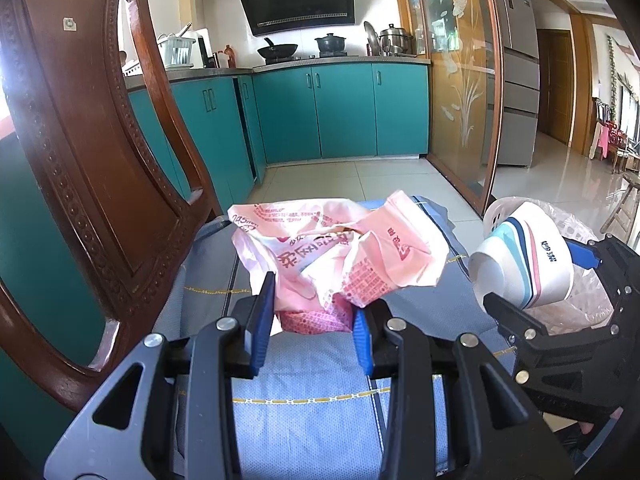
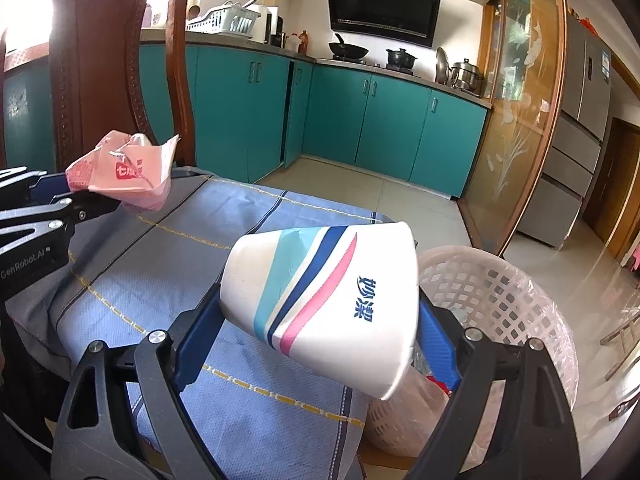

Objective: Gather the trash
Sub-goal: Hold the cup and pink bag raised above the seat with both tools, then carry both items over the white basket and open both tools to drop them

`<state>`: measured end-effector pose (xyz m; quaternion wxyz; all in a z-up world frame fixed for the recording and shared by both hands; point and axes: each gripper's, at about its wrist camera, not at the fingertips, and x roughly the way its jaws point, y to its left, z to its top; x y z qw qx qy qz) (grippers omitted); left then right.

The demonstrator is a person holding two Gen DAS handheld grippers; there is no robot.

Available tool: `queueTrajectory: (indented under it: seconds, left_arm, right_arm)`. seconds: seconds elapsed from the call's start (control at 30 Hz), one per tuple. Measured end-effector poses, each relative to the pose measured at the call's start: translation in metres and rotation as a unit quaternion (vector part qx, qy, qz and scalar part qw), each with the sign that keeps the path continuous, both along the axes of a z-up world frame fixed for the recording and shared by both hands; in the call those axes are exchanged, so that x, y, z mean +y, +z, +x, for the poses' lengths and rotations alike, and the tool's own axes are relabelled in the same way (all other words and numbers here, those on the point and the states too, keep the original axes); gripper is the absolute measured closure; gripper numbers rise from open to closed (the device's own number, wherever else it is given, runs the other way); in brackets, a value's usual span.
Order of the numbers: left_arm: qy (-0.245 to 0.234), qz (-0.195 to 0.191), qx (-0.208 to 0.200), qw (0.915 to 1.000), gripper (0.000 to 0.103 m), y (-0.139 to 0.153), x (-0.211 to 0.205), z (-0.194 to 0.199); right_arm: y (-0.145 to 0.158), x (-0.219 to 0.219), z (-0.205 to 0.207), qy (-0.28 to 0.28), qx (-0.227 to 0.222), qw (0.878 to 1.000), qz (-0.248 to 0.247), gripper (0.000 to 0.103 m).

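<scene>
The left gripper [image 1: 314,312] has its jaws narrowed onto a crumpled pink wrapper [image 1: 340,252] above the blue-clothed bench [image 1: 304,392]. A wooden chair [image 1: 88,152] stands close beside it. The right gripper [image 2: 320,320], jaws wide, clamps a tilted paper cup [image 2: 320,296] beside the bench, over a white lined basket [image 2: 500,304].

The crumpled wrapper [image 1: 340,252] is pale pink with red print. The paper cup [image 2: 320,300] is white, crossed by teal, navy and pink stripes, with navy characters. The tablecloth [image 2: 248,240] is blue-grey with thin yellow and dark lines. The waste basket [image 2: 492,292] is white lattice, lined with clear plastic. The cabinets [image 1: 344,112] are teal, the chair [image 1: 80,140] reddish-brown. Each hand-held gripper is black with blue pads [image 1: 262,320].
</scene>
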<state>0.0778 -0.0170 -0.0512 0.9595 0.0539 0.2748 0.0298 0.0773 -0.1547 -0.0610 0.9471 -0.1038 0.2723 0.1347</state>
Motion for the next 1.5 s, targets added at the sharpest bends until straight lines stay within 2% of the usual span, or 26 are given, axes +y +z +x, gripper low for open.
queueTrajectory:
  seconds: [0.4, 0.57, 0.73, 0.8, 1.0, 1.17, 1.33, 1.5]
  left_arm:
    - [0.0, -0.001, 0.002, 1.0, 0.068, -0.004, 0.001, 0.0]
    - [0.002, -0.003, 0.003, 1.0, 0.068, -0.005, 0.002, -0.001]
    - [0.0, -0.009, 0.004, 1.0, 0.068, -0.003, 0.003, 0.001]
    - [-0.01, -0.015, 0.005, 0.9998, 0.068, 0.002, -0.001, 0.005]
    - [-0.069, -0.022, -0.009, 0.9973, 0.068, 0.02, -0.032, 0.023]
    - [-0.136, -0.026, -0.013, 0.9902, 0.068, 0.023, -0.082, 0.037]
    - [-0.193, -0.042, 0.015, 0.9801, 0.068, 0.013, -0.132, 0.058]
    - [-0.231, -0.051, 0.046, 0.9704, 0.068, -0.001, -0.174, 0.079]
  right_arm:
    - [0.002, 0.0, -0.002, 0.001, -0.005, 1.0, -0.002, 0.017]
    - [0.008, -0.019, 0.001, -0.026, -0.01, 1.0, 0.014, 0.017]
    - [0.019, -0.043, -0.001, -0.068, -0.045, 0.997, -0.009, 0.017]
    - [0.02, -0.059, -0.001, -0.084, -0.047, 0.995, -0.003, 0.017]
    - [0.019, -0.116, -0.008, -0.154, -0.043, 0.987, 0.019, 0.017]
    - [0.012, -0.155, -0.014, -0.204, -0.033, 0.978, 0.032, 0.017]
    - [0.004, -0.174, -0.018, -0.218, -0.015, 0.975, 0.051, 0.017]
    - [-0.004, -0.179, -0.015, -0.228, -0.002, 0.973, 0.028, 0.017]
